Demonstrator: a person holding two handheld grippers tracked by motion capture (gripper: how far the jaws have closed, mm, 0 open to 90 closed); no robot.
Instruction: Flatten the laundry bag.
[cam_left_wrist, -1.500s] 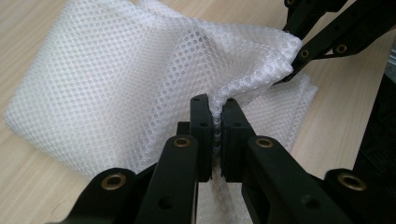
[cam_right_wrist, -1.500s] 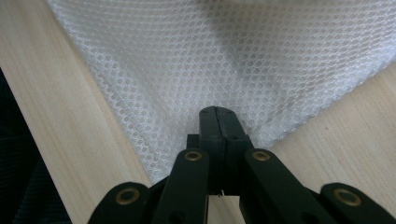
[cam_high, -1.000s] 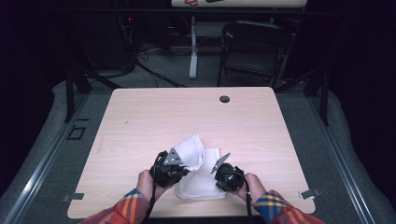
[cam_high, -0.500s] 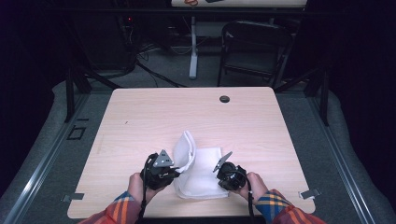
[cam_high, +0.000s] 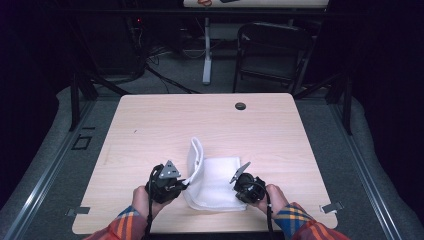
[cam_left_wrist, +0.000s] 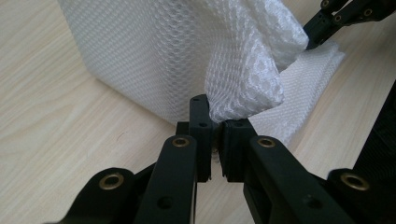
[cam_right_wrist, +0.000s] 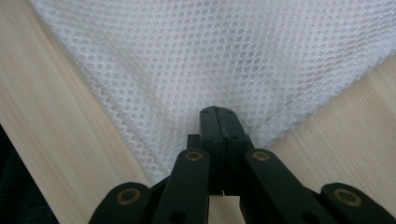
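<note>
From the high view I see a white mesh cloth (cam_high: 215, 182) lying on the near middle of the desk (cam_high: 150, 125), folded into a rough rectangle. Its left edge is lifted into an upright fold. My left hand-held gripper (cam_high: 186, 183) sits at that raised edge, and my right hand-held gripper (cam_high: 234, 179) sits at the cloth's near right corner. A small dark round cap (cam_high: 240, 106) lies at the far edge of the desk, well apart from the cloth.

In the left gripper view, the left hand-held gripper (cam_left_wrist: 215, 135) has its jaws closed on a bunched fold of the mesh cloth (cam_left_wrist: 154, 51), which rises out of the pinch and hangs over the flat layer behind it. The other hand-held gripper (cam_left_wrist: 322, 25) shows at the top right, touching the cloth.

In the right gripper view, the right hand-held gripper (cam_right_wrist: 218, 122) has its jaws pressed fully together on the corner of the mesh cloth (cam_right_wrist: 219, 51), which spreads flat over the desk (cam_right_wrist: 51, 135) beyond it.
</note>
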